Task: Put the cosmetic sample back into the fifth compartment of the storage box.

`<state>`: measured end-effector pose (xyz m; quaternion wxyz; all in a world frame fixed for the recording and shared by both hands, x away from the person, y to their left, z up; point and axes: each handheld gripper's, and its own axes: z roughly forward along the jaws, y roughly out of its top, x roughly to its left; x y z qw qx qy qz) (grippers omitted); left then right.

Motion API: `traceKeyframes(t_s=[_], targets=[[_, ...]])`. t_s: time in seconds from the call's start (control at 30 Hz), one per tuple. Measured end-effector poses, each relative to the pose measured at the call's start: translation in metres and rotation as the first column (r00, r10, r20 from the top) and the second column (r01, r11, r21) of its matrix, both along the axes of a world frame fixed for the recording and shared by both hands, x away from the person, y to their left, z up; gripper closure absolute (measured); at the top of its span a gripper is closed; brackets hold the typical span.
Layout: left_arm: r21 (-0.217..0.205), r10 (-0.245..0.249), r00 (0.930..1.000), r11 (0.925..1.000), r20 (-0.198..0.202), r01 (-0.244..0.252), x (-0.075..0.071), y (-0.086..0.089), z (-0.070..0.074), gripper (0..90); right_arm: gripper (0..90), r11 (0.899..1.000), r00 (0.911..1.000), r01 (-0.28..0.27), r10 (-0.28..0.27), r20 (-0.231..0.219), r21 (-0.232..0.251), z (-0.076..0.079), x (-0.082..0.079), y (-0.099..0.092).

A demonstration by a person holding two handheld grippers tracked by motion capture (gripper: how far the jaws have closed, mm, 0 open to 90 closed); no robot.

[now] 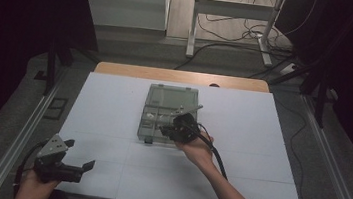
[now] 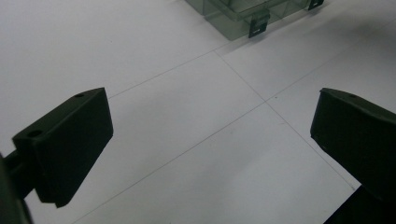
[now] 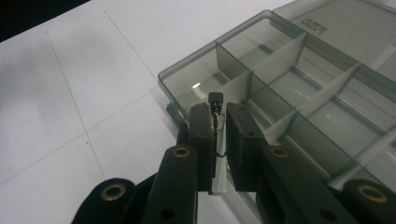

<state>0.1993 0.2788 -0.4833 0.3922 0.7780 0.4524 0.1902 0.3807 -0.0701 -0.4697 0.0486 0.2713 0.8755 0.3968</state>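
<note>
Clear vial (image 3: 218, 154) clamped in right gripper (image 3: 219, 140) fingers above box (image 3: 299, 79); left gripper (image 2: 210, 140) fingers spread, empty, over counter (image 2: 140, 46).

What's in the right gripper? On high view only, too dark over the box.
Observer: The right gripper is shut on a thin clear tube with a black cap.
Operator: Tube aimed where?
Observer: Cap end is over the corner compartment of the smoky clear plastic divider box; that compartment looks empty.
Operator: Anything in the left one?
Observer: No. The left gripper has its jaws wide apart, with just the white table sheet between them.
</note>
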Motion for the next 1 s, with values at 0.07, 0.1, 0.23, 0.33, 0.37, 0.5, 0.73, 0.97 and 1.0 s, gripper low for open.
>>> traceKeyframes(t_s=[0.07, 0.1, 0.23, 0.33, 0.37, 0.5, 0.73, 0.97, 1.0], targets=[[0.000, 0.000, 1.0000, 1.0000, 0.001, 0.000, 0.000, 0.000, 0.000, 0.0, 80.5, 1.000, 1.0000, -0.001, 0.001, 0.001, 0.002, 0.000, 0.001, 0.002], [-0.002, 0.000, 1.0000, 1.0000, 0.000, 0.000, 0.000, 0.000, 0.000, 0.0, 80.5, 1.000, 1.0000, -0.001, 0.001, -0.001, 0.001, 0.000, 0.001, 0.004], [-0.001, -0.002, 1.0000, 1.0000, 0.000, 0.002, 0.000, 0.000, 0.000, 0.0, 80.5, 1.000, 1.0000, -0.002, 0.002, 0.000, 0.005, -0.002, 0.004, 0.010], [0.000, -0.003, 1.0000, 1.0000, 0.001, 0.003, 0.000, 0.000, 0.000, 0.0, 80.5, 1.000, 1.0000, -0.002, 0.002, -0.002, 0.009, -0.003, 0.007, 0.015], [0.000, -0.003, 1.0000, 1.0000, 0.001, 0.003, 0.000, 0.000, 0.000, 0.0, 80.5, 1.000, 1.0000, -0.002, 0.002, -0.005, 0.009, -0.003, 0.008, 0.017], [-0.004, -0.003, 1.0000, 1.0000, 0.002, 0.003, 0.000, 0.000, 0.000, 0.0, 80.5, 1.000, 1.0000, -0.005, 0.005, -0.003, 0.010, -0.004, 0.010, 0.021], [-0.004, -0.006, 1.0000, 1.0000, 0.006, 0.006, 0.000, 0.000, 0.000, 0.0, 80.5, 1.000, 1.0000, -0.003, 0.003, 0.001, 0.007, -0.006, 0.015, 0.031], [-0.007, -0.008, 0.9999, 0.9999, 0.008, 0.008, -0.001, 0.001, 0.000, 0.0, 80.5, 1.000, 1.0000, 0.002, -0.002, 0.007, 0.000, -0.009, 0.019, 0.044], [-0.006, -0.008, 0.9999, 0.9999, 0.008, 0.008, -0.001, 0.001, 0.000, 0.0, 80.5, 1.000, 1.0000, 0.001, -0.001, 0.008, -0.002, -0.009, 0.020, 0.046]])
